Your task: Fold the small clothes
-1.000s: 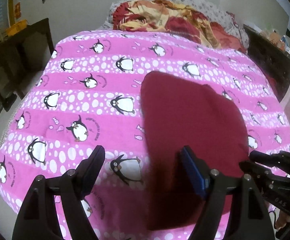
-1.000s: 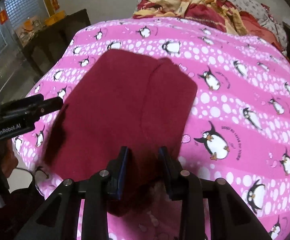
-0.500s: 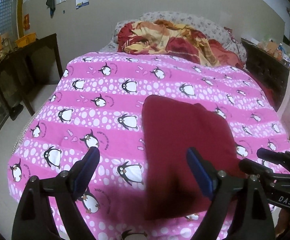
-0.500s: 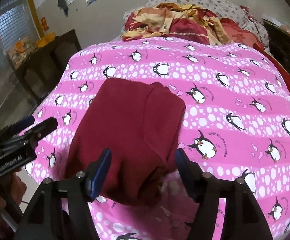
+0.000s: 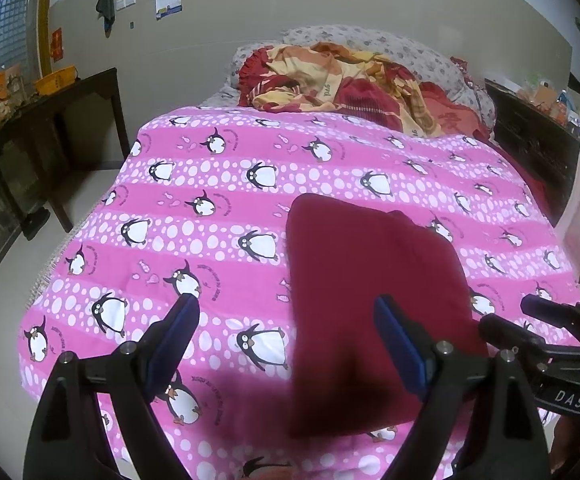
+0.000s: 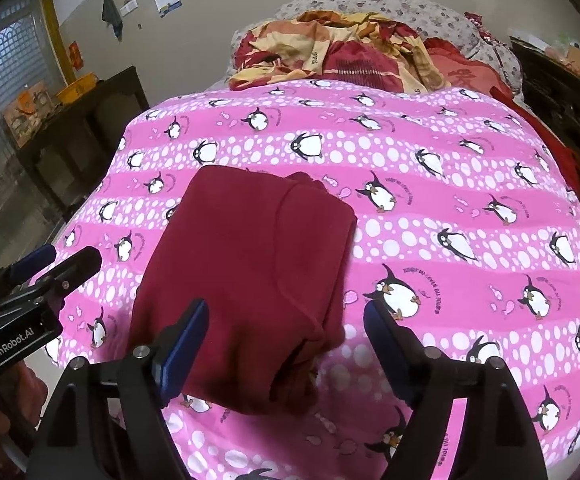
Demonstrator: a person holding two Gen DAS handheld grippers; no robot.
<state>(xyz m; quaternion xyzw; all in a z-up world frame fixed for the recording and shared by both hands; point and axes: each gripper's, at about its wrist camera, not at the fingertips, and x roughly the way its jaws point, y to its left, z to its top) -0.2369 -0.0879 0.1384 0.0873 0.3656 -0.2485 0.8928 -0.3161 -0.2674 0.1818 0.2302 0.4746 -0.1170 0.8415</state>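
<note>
1. The folded dark-red knit garment (image 6: pixel 246 280) lies flat on the pink penguin-print quilt (image 6: pixel 450 208), near the quilt's front edge; in the right wrist view it sits from centre toward 7 o'clock, a thicker folded layer along its right side.
2. The right gripper (image 6: pixel 286 340) stands with jaws apart and nothing clamped; they have just been opening, the garment's near edge below the gap and untouched.
3. The left gripper (image 5: pixel 286 340) is also spread wide and empty; its jaws opened earlier in the second and have since held steady; the garment lies toward 4 o'clock in its view, partly behind the right finger.
4. Risk: the bulky near-right corner (image 6: pixel 314 360) looks loosely stacked; I judge it may spring open unpressed.
5. Risk: a careless regrip could catch one layer only and drag the fold apart.
6. Risk: the garment sits near the quilt's edge; a tug toward 6 o'clock may slide it off.
</note>
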